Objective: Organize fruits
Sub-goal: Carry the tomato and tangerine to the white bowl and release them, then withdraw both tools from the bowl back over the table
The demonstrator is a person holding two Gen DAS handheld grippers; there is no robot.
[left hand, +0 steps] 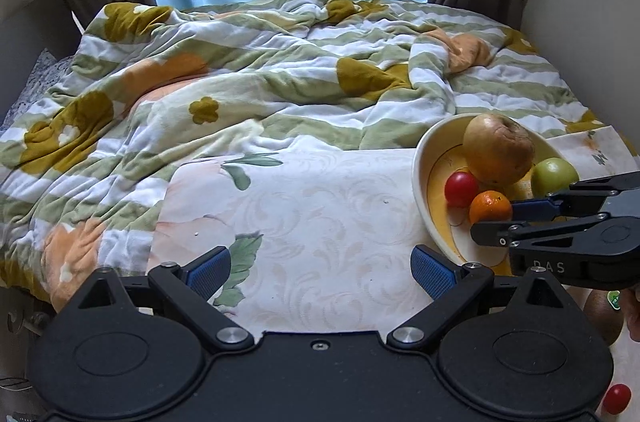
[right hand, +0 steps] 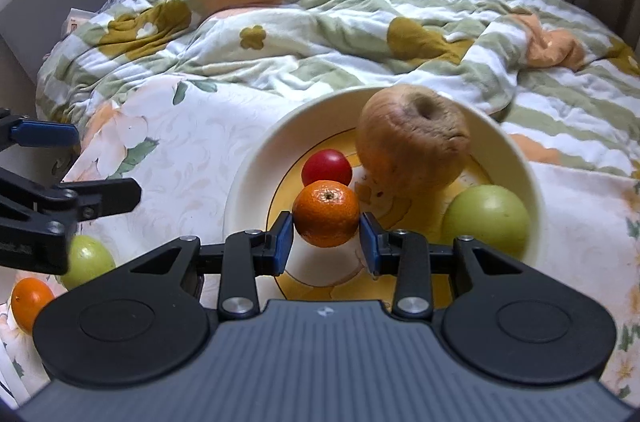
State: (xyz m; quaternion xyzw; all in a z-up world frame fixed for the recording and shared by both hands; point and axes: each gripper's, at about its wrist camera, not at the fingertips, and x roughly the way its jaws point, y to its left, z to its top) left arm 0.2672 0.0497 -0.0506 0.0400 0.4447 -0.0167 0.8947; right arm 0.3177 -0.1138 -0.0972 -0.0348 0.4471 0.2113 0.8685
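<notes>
A small orange point(right hand: 326, 213) is gripped between the narrowed pads of the right gripper point(right hand: 326, 238), just above the floor of the cream bowl point(right hand: 256, 158), presumably for release beside the red fruit point(right hand: 326, 167), wrinkled apple point(right hand: 414, 138) and green apple point(right hand: 486, 218); being nearly round, no long axis is shown, and its stem dimple is turned upward toward the camera; the left gripper point(left hand: 320, 272) is held wide and empty over the bedsheet point(left hand: 320, 206), probably kept clear; further fruit is left outside the bowl
</notes>
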